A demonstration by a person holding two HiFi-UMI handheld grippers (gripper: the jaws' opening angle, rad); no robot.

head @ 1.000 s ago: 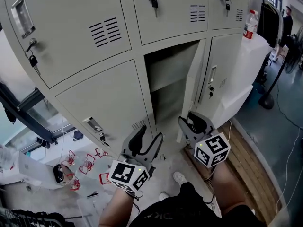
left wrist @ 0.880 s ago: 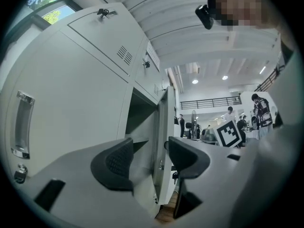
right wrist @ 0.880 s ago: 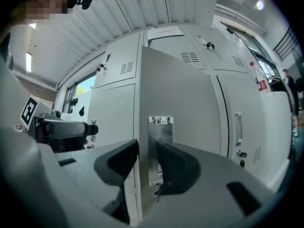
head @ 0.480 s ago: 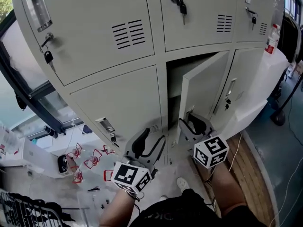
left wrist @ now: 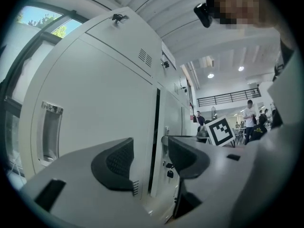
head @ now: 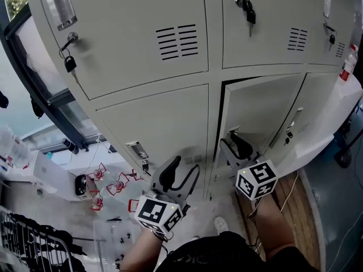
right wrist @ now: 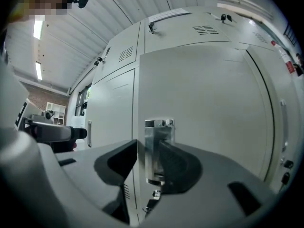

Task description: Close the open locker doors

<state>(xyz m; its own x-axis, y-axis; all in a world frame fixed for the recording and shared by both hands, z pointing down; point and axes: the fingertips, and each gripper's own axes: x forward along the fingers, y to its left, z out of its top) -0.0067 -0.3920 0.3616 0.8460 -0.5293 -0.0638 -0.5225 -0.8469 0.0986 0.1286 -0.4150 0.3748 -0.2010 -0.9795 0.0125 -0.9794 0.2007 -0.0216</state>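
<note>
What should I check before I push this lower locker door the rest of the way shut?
1. Lower middle door flush with the frame: not ok, a dark gap shows along its edge.
2. Right tongs lined up on that door: ok, the metal handle shows between the open jaws.
3. Left tongs free: ok, jaws apart with nothing between them.
4. Nothing caught in the gap: cannot tell, it is too dark inside.
5. Neighbouring doors shut: ok for those in view.
</note>
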